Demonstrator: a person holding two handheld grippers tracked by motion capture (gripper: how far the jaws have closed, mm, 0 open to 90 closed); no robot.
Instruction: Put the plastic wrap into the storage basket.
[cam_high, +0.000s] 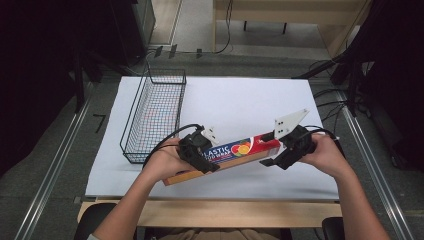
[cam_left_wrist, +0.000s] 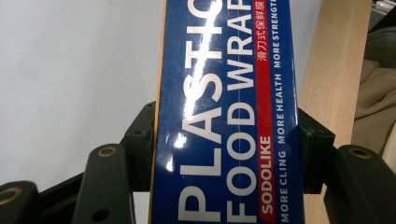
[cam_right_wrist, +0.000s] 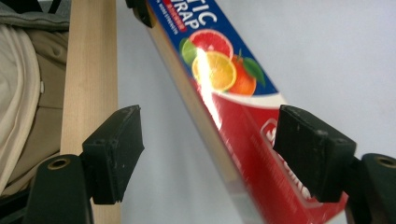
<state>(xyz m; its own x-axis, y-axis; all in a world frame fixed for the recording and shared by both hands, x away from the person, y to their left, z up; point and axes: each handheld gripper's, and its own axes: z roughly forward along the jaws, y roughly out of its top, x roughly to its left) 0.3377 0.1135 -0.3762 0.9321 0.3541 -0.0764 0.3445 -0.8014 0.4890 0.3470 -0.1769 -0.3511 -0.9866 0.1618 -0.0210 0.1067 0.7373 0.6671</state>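
Observation:
A long plastic food wrap box (cam_high: 235, 150), blue with a red end and a fruit picture, is held above the front of the white table cover (cam_high: 240, 100), its right end higher than its left. My left gripper (cam_high: 210, 162) is shut on the blue lettered part; in the left gripper view both jaws press the box's (cam_left_wrist: 224, 116) sides. My right gripper (cam_high: 272, 152) is at the red end. In the right gripper view it (cam_right_wrist: 212, 154) stands open, with the red end (cam_right_wrist: 261, 140) between the jaws, close to the right one and well apart from the left one.
A black wire basket (cam_high: 155, 112) stands on the left part of the cover, with nothing in it. The wooden table edge (cam_high: 210, 212) runs along the front. Dark equipment and cables line both sides beyond the metal rails.

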